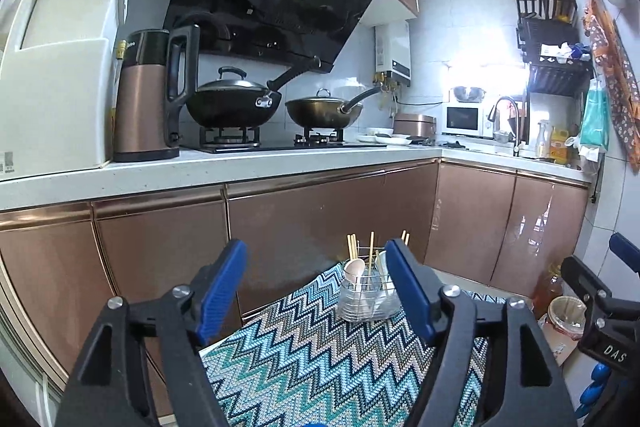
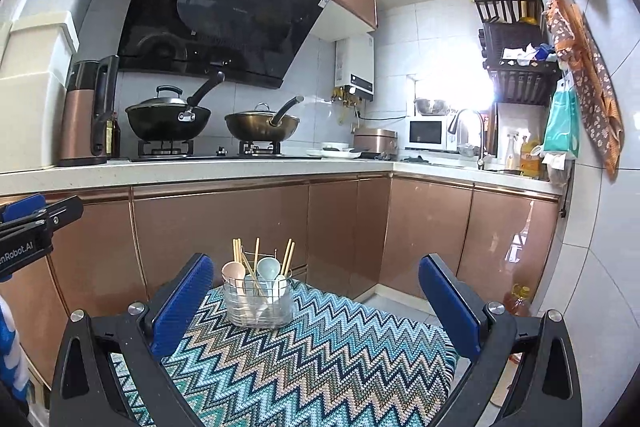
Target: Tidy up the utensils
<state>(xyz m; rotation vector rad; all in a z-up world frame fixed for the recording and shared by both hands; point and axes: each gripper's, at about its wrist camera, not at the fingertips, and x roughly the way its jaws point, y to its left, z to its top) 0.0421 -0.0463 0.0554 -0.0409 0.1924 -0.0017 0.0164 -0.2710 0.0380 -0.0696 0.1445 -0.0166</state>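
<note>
A clear utensil holder [image 2: 258,303] with a wire frame stands at the far end of a zigzag-patterned cloth [image 2: 320,359]. It holds a pink spoon [image 2: 231,273], a pale blue spoon [image 2: 267,268] and several wooden chopsticks [image 2: 287,255]. It also shows in the left wrist view [image 1: 366,297], partly behind my right finger. My left gripper [image 1: 316,287] is open and empty, held above the cloth short of the holder. My right gripper [image 2: 316,303] is open and empty, also short of the holder.
Copper cabinet doors [image 2: 224,227] stand behind the cloth-covered surface. The counter above carries a kettle [image 1: 146,95], two woks [image 1: 232,103] on a stove, a microwave [image 1: 462,119] and a sink tap. An oil bottle [image 2: 518,299] and a jar [image 1: 566,315] stand on the floor at right.
</note>
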